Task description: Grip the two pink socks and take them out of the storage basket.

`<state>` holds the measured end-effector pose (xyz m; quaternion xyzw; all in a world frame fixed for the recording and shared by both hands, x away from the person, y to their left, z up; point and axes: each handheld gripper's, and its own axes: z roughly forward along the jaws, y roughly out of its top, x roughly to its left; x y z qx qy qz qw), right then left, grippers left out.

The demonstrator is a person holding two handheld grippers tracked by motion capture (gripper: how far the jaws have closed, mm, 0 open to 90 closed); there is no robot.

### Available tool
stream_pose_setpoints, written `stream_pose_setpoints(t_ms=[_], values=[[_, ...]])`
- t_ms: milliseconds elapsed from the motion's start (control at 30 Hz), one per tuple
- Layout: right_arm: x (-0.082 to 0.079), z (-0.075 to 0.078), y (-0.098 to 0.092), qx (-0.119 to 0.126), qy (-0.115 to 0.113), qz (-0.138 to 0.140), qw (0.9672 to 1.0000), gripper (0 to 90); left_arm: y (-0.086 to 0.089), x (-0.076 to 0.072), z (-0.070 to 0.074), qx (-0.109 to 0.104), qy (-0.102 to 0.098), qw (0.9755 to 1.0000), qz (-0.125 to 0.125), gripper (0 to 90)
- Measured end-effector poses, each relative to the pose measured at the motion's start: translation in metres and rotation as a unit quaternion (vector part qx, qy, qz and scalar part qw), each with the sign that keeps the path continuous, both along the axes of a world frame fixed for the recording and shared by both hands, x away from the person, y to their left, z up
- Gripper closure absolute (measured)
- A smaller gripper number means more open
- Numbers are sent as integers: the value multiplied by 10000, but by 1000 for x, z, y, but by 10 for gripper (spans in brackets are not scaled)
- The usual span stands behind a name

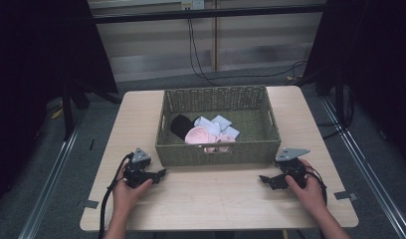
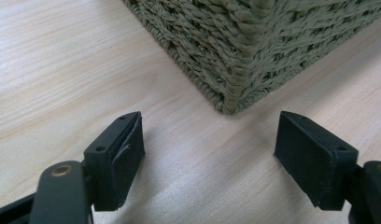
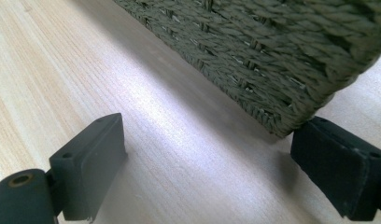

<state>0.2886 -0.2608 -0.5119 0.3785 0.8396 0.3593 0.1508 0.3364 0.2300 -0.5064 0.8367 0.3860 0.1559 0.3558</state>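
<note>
— Basket (image 1: 218, 152), the woven one with socks (image 1: 206, 130) in it, is sitting mid-table (image 1: 141, 107). What are they getting ready to do?

— Hard to say; I'd be lifting clear of the rim before reaching in.

— And the jaws?

— Left gripper (image 1: 160, 174) is resting wide apart, gripping nothing, facing the basket's corner. Right gripper (image 1: 265, 180) is gaping wide too, one jaw just beside the other corner.

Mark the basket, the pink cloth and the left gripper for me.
basket (image 1: 216, 152): high view, near wall.
pink cloth (image 1: 198, 135): high view, middle of the bundle.
left gripper (image 1: 162, 174): high view, between its jaw tips.
</note>
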Motion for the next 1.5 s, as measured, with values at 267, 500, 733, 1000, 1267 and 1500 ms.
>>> stream_pose_setpoints(t_ms=[267,500,733,1000,1267,1500], values=[[0,0,0,-1,-3,0,10000,96,-3,-2,3,83,141,9999,-28,235],[0,0,0,6,12,-3,10000,96,-8,-5,28,111,310,9991,-262,252],[0,0,0,7,13,-5,10000,96,-17,-10,70,-48,477,9974,-540,249],[0,0,0,7,14,-6,10000,96,-28,-4,103,15,710,9951,-688,248],[0,0,0,7,11,-5,10000,96,-36,3,128,-63,845,9934,-769,256],[0,0,0,7,7,2,10000,96,-44,11,155,-60,751,9944,-736,262]])
